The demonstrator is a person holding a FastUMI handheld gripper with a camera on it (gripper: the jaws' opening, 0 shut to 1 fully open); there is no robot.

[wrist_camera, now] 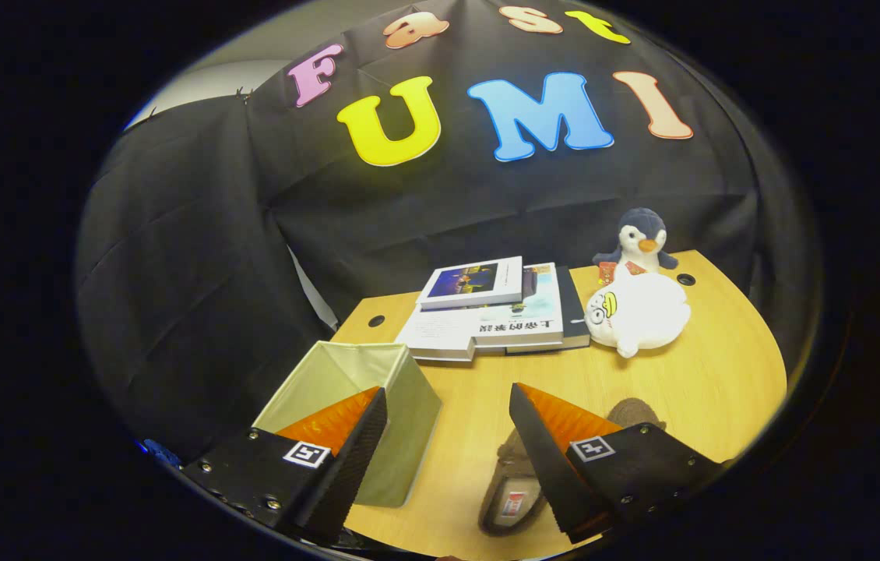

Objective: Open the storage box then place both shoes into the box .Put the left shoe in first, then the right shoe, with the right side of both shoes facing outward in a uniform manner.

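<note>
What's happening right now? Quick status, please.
Gripper fingers open, holding nothing. Storage box open, behind one finger. Brown shoe on the table, partly behind the other. Nothing in the way.

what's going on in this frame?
A person's handheld gripper hangs open above a wooden table, holding nothing. The fabric storage box stands open under the left finger. One brown shoe lies on the table beneath the right finger, not yet in the box. Beyond the fingers sit a stack of books, a white plush toy and a penguin plush. No shoe can be seen in the visible part of the box.
</note>
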